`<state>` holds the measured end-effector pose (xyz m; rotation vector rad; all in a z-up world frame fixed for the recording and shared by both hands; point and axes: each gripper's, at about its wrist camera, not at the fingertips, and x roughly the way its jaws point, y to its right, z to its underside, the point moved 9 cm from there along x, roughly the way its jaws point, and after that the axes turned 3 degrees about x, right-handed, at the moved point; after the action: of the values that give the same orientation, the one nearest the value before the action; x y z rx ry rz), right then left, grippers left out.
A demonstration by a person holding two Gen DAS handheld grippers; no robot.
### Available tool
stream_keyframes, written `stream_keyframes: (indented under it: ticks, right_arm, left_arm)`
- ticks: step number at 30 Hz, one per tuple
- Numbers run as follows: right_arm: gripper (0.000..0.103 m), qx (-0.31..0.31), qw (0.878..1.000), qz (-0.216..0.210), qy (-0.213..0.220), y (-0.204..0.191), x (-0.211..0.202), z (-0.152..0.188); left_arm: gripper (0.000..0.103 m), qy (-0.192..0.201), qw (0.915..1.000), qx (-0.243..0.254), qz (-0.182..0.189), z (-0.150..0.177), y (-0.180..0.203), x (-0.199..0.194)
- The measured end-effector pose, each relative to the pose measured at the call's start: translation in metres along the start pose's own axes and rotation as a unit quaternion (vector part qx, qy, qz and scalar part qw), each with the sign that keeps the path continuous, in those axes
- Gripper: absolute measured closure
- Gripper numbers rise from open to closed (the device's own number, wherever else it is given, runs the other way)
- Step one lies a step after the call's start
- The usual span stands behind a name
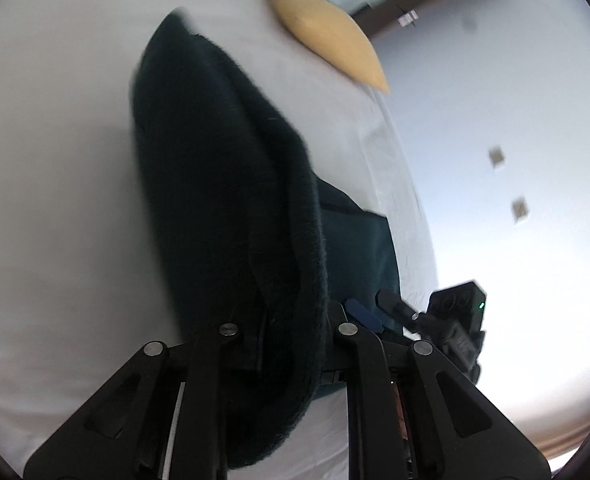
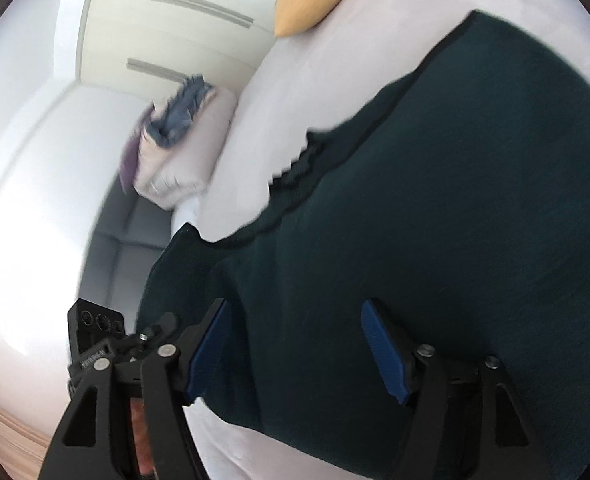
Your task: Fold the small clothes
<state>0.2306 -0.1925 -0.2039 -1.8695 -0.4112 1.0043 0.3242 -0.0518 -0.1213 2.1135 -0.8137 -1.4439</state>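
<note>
Left gripper (image 1: 291, 344) pressed together on a thick fold of the dark green sweater (image 1: 223, 184), lifted clear of the white sheet (image 1: 55, 160) so the knit drapes away from the jaws in a heavy curve. A second layer of the same sweater seen lower and to the right, lying on the sheet. Yellow pillow (image 1: 327, 36) well apart at the far end of the bed. Other tool just visible at the right edge of that view.

From the right wrist view: folded laundry (image 2: 179, 136) stacked off to the left beyond the bed edge, wardrobe doors behind. Right gripper (image 2: 295, 352) spread wide, blue pads (image 2: 383, 352) either side of the flat sweater (image 2: 435, 200) without pressing on it; nothing pinched. Ribbed hem or cuff (image 2: 295, 168) showing along the upper left edge of the cloth.

Likely soft, limp and fairly light, with enough fuzzy bulk to bunch and sag; not slippery, not fragile. Best taken at an edge or corner, hem or shoulder seam, both layers together, opposite the pinch already made, so the fold falls straight rather than twisting.
</note>
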Motion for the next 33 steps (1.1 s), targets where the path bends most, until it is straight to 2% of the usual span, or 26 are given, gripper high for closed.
stream_keyframes:
  ticks: [4,6,7,8,9,11,12,13,19,22,24,27,31,33]
  right_arm:
    - [0.029,0.042,0.998,-0.04,0.009,0.014,-0.017,-0.027]
    - [0.029,0.049,0.997,-0.058,0.0,0.017,-0.018,-0.034]
    - [0.029,0.051,0.997,-0.061,-0.007,0.019,-0.018,-0.036]
    - [0.029,0.052,0.996,-0.064,-0.013,0.021,-0.017,-0.038]
    - [0.029,0.051,0.996,-0.068,-0.02,0.021,-0.016,-0.039]
    - [0.029,0.048,0.996,-0.072,-0.023,0.019,-0.016,-0.041]
    - [0.029,0.047,0.996,-0.073,-0.023,0.019,-0.016,-0.042]
    - [0.029,0.049,0.996,-0.072,-0.022,0.019,-0.016,-0.042]
    - [0.029,0.042,0.998,-0.039,-0.037,0.017,-0.01,-0.04]
    - [0.029,0.04,0.998,-0.012,-0.048,0.017,-0.005,-0.041]
    - [0.029,0.027,0.998,0.013,-0.058,0.014,0.0,-0.04]
    - [0.031,-0.012,0.996,0.061,-0.068,0.009,0.011,-0.039]
    - [0.047,-0.068,0.987,0.122,-0.084,0.007,0.022,-0.033]
    - [0.062,-0.091,0.981,0.152,-0.083,0.01,0.02,-0.032]
  left_arm:
    - [0.089,-0.05,0.997,0.058,-0.012,0.02,0.055,0.078]
    - [0.088,-0.075,0.9953,0.06,-0.013,0.037,0.064,0.11]
    - [0.088,-0.082,0.9944,0.065,-0.019,0.045,0.066,0.123]
    - [0.087,-0.065,0.9932,0.089,-0.038,0.049,0.069,0.129]
    - [0.083,-0.051,0.9916,0.109,-0.048,0.049,0.074,0.129]
    - [0.063,-0.046,0.9888,0.135,-0.042,0.051,0.084,0.123]
    - [0.042,-0.052,0.9886,0.139,-0.025,0.053,0.09,0.118]
    - [0.033,-0.054,0.9887,0.14,-0.011,0.054,0.096,0.111]
    - [0.03,-0.014,0.9821,0.184,0.04,0.061,0.12,0.047]
    - [0.029,0.014,0.9845,0.173,0.026,0.056,0.09,0.02]
    - [0.029,0.021,0.9903,0.137,0.015,0.06,0.053,0.007]
    - [0.029,0.03,0.9952,0.091,0.019,0.066,0.015,-0.006]
    - [0.029,0.046,0.996,0.077,0.004,0.078,-0.015,-0.025]
    - [0.029,0.051,0.9961,0.07,0.016,0.077,-0.008,-0.022]
